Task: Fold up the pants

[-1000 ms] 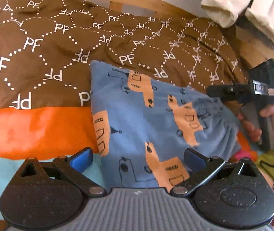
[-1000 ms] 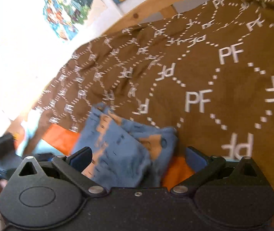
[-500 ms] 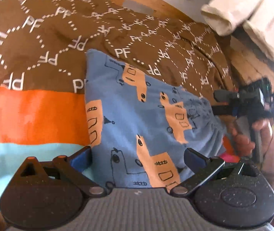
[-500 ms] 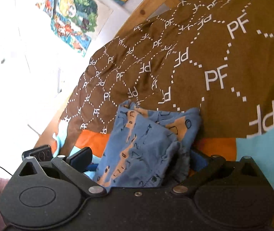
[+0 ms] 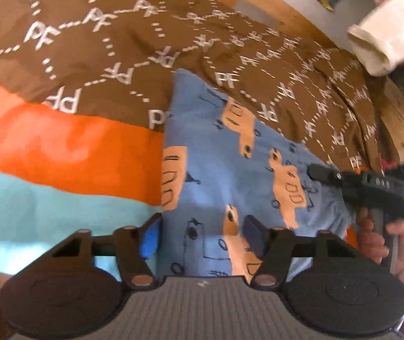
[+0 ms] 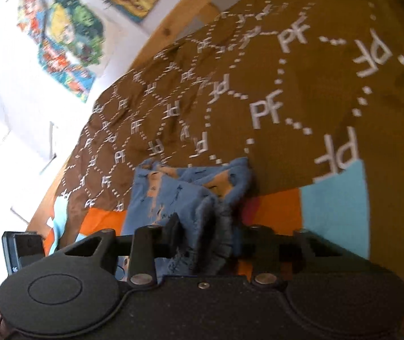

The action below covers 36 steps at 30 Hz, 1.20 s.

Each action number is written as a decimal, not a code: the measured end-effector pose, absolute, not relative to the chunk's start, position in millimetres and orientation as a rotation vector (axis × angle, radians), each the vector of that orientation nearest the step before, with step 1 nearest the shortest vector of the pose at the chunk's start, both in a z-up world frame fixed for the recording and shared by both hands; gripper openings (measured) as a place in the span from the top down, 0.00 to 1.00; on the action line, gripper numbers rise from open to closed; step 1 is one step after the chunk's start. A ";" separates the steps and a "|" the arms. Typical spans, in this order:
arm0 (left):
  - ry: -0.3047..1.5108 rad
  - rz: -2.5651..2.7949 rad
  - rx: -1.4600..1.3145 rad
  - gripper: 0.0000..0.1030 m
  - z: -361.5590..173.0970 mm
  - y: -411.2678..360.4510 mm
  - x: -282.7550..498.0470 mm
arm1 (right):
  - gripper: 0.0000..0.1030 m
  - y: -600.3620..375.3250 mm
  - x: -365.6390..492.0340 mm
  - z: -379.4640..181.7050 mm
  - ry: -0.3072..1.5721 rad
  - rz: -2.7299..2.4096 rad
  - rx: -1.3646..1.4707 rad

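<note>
The blue pants with orange vehicle prints lie folded on the bedspread. My left gripper is partly closed around their near left corner, with cloth between the jaws. In the right wrist view the pants bunch up at their gathered edge. My right gripper has its jaws close together with that edge between them. The right gripper also shows in the left wrist view, at the pants' right edge, held by a hand.
The bedspread is brown with white PF letters, with orange and light blue bands. A wooden bed frame runs behind. A cream cloth hangs at the upper right. Posters hang on the wall.
Both grippers have moved onto the pants and their jaws have narrowed. The left now straddles the near left corner; the right has closed over the gathered edge.
</note>
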State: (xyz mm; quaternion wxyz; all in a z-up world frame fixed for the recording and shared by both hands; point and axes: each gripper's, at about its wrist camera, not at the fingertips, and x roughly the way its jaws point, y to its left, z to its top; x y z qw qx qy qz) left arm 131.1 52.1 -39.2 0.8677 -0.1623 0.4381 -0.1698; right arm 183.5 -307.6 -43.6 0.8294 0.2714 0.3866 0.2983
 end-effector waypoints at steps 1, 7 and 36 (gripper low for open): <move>0.922 -0.343 -0.353 0.48 -39.7 54.1 131.9 | 0.66 -306.1 182.6 -43.2 0.818 0.626 0.568; 0.940 -0.288 -0.299 0.61 -33.9 44.0 130.8 | 0.71 -292.8 172.8 -35.8 0.786 0.570 0.454; 0.868 -0.129 0.010 0.84 7.3 -18.0 105.8 | 0.80 -224.1 117.5 -3.4 0.530 0.454 -0.174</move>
